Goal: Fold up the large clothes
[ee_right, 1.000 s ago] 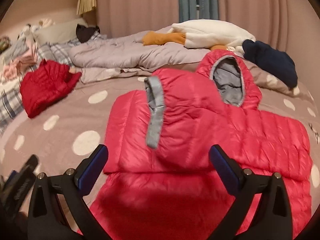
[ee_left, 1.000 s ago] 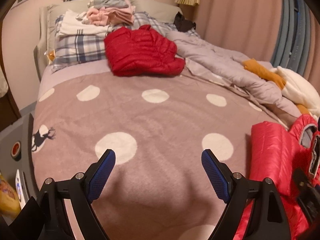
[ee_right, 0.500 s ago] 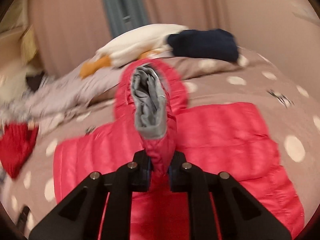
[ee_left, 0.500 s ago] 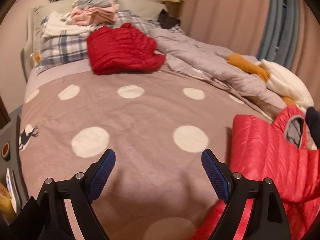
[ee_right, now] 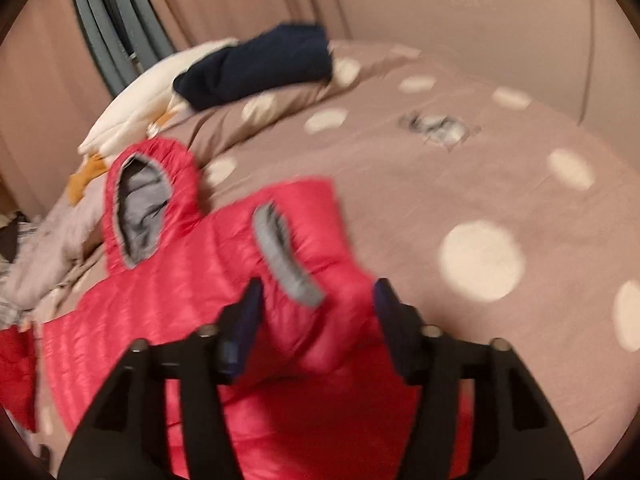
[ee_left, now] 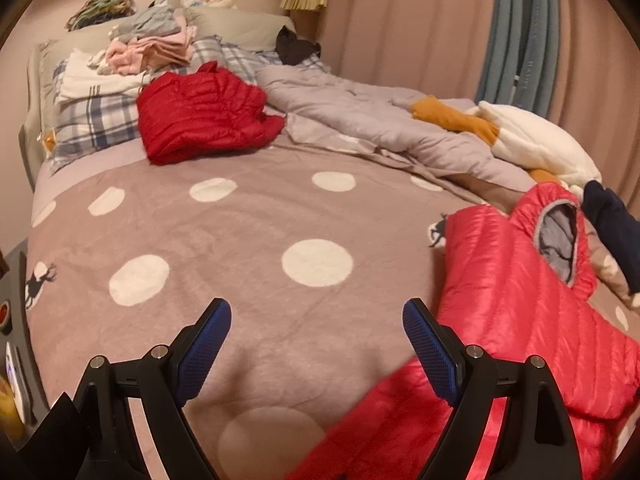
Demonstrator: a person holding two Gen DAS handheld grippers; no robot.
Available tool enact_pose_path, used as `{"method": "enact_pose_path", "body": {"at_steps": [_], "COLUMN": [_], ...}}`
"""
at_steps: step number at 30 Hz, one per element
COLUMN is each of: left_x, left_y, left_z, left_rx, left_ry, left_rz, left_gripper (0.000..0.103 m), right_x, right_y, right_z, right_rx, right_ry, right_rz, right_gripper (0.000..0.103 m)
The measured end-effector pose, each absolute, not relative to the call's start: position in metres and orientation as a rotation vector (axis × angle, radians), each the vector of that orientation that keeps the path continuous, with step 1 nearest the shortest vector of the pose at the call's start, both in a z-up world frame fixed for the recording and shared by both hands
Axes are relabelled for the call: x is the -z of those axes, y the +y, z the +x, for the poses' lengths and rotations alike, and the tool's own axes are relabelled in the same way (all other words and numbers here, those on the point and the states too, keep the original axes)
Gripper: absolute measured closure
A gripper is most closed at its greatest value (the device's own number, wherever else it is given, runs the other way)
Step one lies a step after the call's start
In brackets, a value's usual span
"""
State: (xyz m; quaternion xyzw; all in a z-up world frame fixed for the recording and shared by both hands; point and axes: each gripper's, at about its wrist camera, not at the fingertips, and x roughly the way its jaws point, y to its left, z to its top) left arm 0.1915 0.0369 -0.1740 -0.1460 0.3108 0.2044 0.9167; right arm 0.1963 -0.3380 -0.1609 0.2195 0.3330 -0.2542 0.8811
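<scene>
Right wrist view, right hand-held gripper [ee_right: 318, 304] angled down, jaws opening around pink jacket [ee_right: 168, 292] sleeve

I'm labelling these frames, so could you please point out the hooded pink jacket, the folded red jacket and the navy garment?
Hooded pink jacket [ee_right: 168, 300]: right wrist view, on its quilted body below the hood.
Folded red jacket [ee_left: 200, 116]: left wrist view, on its top panel.
Navy garment [ee_right: 260, 66]: right wrist view, on its middle.

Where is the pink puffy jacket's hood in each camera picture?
Left wrist view: the hood is at the right edge, grey lining showing, beside the dark blue garment.
Right wrist view: the hood is left of centre, above the jacket's body.
Shared landmark: that dark blue garment, lying past the hood in both views.
</scene>
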Motion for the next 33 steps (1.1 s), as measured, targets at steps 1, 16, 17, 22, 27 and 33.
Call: {"method": "enact_pose_path", "body": {"at_steps": [1,16,17,22,27,33], "left_x": [0.173,0.148,0.149,0.173,0.205,0.227], "left_y": [0.035,0.007,0.003,-0.018,-0.026,-0.029], "left_z": [0.191,0.201,0.206,0.24,0.261,0.269], "left_rx": [-0.412,-0.101,-0.073,-0.046,-0.054,-0.007], "left_ry": [0.632,0.513,0.52,0.63,0.727,0.777], "left_rz": [-0.298,-0.339,-0.331,-0.273,-0.267,-0.283], "left_gripper": [0.016,0.049,0.055,0.077,0.077,0.077], "right_x": [0.158,0.101,0.107,0.136,0.173,0.218], "right_y": [-0.34,-0.292,-0.284,-0.249,-0.241,-0.256], "right_z": [0.195,0.176,0.182,0.207,0.228,0.243], "right_rx": [0.561,0.329,0.282,0.196,0.208,0.214], "right_ry": [0.685,0.512,0.531,0.65,0.759,0.809], "right_rz": [0.428,0.308,0.312,0.197,0.181,0.272], "right_gripper": [0.041,0.037,0.039,0.081,0.083,0.087]}}
